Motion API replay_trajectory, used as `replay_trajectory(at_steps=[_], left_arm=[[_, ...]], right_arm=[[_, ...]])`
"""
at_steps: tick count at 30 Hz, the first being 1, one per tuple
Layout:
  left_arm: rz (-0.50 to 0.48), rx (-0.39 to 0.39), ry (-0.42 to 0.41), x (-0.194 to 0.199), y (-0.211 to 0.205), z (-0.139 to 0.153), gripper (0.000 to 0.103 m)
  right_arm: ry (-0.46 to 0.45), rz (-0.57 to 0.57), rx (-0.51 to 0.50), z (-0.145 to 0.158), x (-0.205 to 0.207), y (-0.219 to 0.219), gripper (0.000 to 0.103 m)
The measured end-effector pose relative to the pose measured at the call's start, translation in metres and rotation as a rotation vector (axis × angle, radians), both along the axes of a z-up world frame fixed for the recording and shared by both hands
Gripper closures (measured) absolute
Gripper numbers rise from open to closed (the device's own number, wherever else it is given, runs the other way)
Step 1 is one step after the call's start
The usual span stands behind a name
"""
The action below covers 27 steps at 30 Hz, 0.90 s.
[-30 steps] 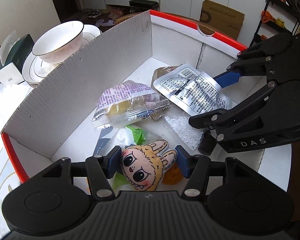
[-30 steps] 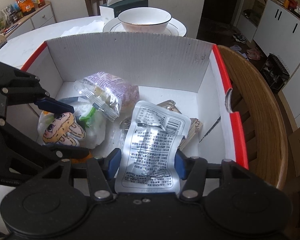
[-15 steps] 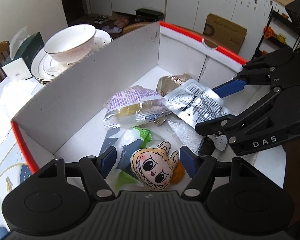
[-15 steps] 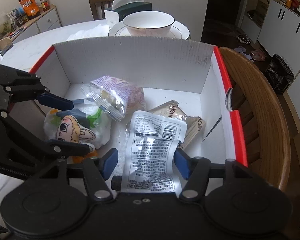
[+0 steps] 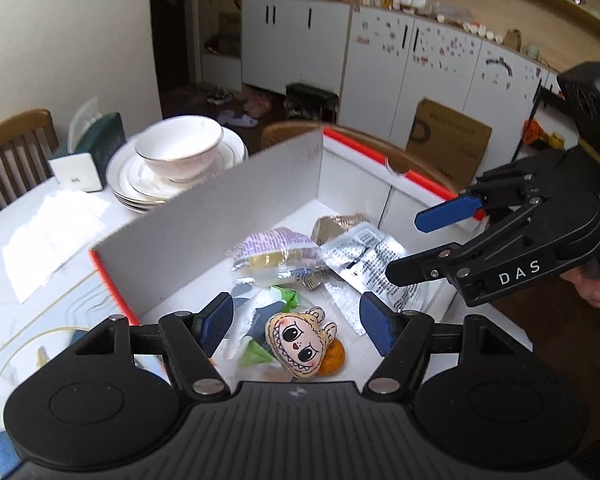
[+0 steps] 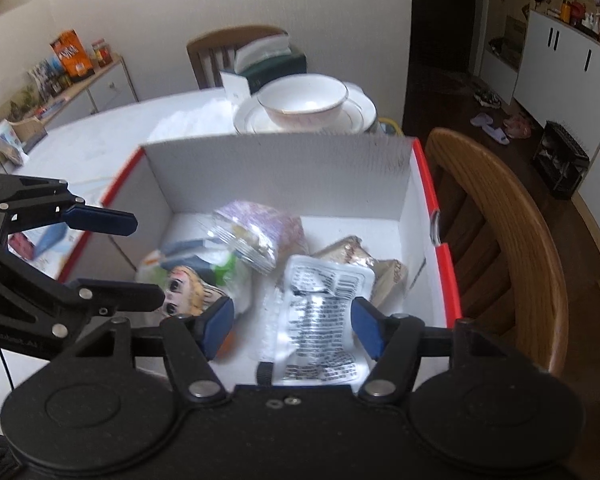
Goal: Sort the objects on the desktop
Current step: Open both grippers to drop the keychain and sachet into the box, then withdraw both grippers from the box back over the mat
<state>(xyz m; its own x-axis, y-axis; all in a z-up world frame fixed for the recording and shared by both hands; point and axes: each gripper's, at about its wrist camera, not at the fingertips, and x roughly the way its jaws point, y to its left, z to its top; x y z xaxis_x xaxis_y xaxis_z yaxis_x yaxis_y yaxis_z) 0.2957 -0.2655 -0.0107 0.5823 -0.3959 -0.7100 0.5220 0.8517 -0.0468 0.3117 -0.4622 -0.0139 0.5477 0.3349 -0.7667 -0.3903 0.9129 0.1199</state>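
Already most of the sorting looks done, because many small things lie inside the white box [image 5: 228,216] with the red rim. That box sits on the white worktop [image 5: 40,248], and only one small flat thing, too blurry to name, shows on the worktop beside it in the right wrist view. Behind the box stands a bowl [image 5: 179,152] on a stack of plates.

Inside the box, the silver packet [image 6: 320,320] is the biggest thing, flat and shiny with black print, near the front wall. Next to it, toward the back wall, lies the purple snack bag [image 5: 274,254], puffy and see-through. A small doll face [image 5: 298,342] with big eyes lies near the front.

Both grippers hang above the box. The left gripper [image 5: 296,326] is spread and holds nothing. The right gripper [image 6: 292,326] has just been opening and is spread too, with the silver packet lying loose below it.
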Motion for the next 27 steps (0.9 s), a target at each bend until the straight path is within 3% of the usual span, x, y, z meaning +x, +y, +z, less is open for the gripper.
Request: replay_trajectory(at_steps=[7, 11, 27], left_arm=[[0.055, -0.054, -0.055, -0.026, 0.026, 0.019, 0.034], [0.087, -0.086, -0.085, -0.042, 0.048, 0.029, 0.027], [0.183, -0.121, -0.191, -0.102, 0.167, 0.047, 0.021]], right_arm=[[-0.077, -0.006, 0.036, 0.021, -0.021, 0.012, 0.034], [-0.11, 0.009, 0.052, 0.031, -0.034, 0.029, 0.033], [-0.167, -0.021, 0.044, 0.047, -0.078, 0.135, 0.029]])
